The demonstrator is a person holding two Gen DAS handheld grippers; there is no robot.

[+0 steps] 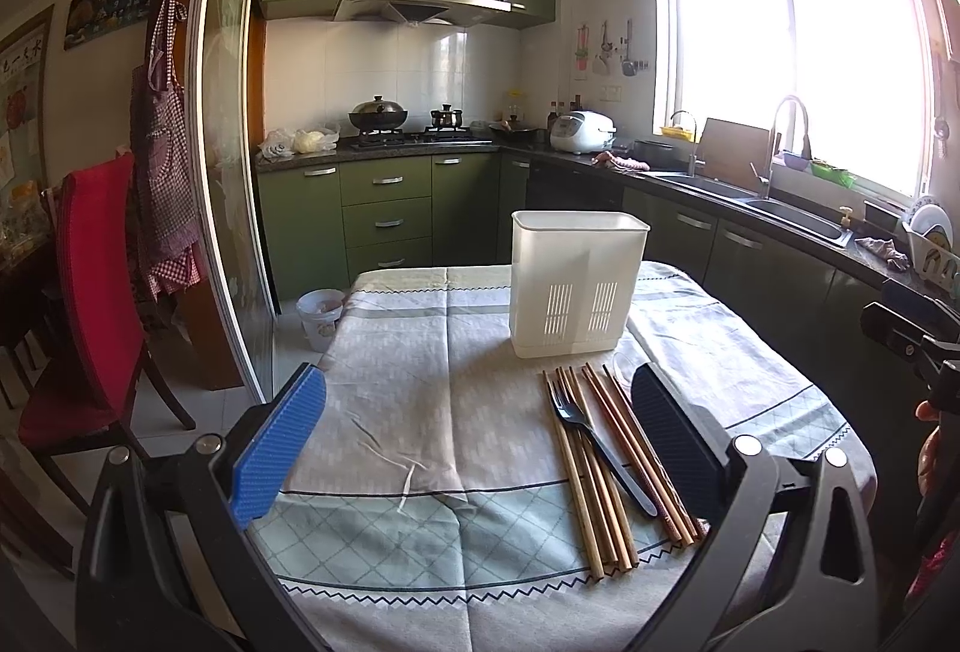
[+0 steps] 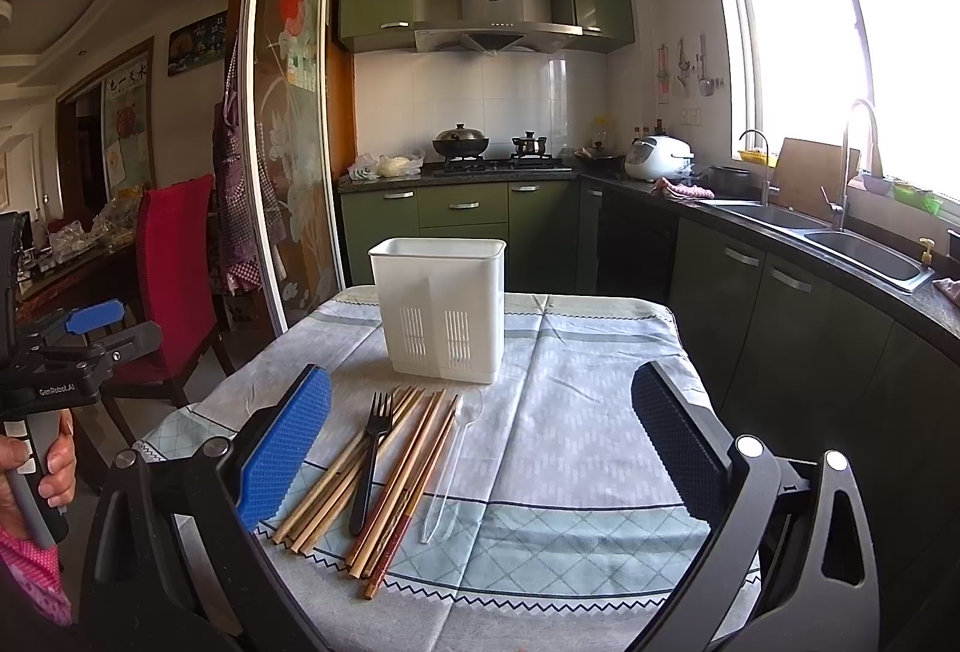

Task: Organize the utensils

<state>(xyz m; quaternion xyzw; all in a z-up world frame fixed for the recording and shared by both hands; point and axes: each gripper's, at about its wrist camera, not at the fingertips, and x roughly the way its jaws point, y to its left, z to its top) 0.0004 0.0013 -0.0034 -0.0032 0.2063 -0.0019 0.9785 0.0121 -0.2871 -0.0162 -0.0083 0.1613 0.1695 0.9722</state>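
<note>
Haven't grabbed anything yet: my left gripper [image 1: 480,448] and right gripper [image 2: 480,448] are both spread wide. Chopsticks [image 2: 384,478] and fork [image 2: 371,457] lie at the holder's [image 2: 441,310] 6 o'clock; next I need a pinch.

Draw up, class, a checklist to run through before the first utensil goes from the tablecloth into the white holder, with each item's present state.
1. Left gripper open, nothing held: ok.
2. Right gripper open, nothing held: ok.
3. White utensil holder upright on the tablecloth: ok.
4. Holder's inside free of utensils: cannot tell, the rim hides it.
5. Black fork free to lift: ok, it lies on top of the wooden chopsticks.
6. Clear plastic spoon easy to see: not ok, it nearly vanishes against the cloth.
</note>
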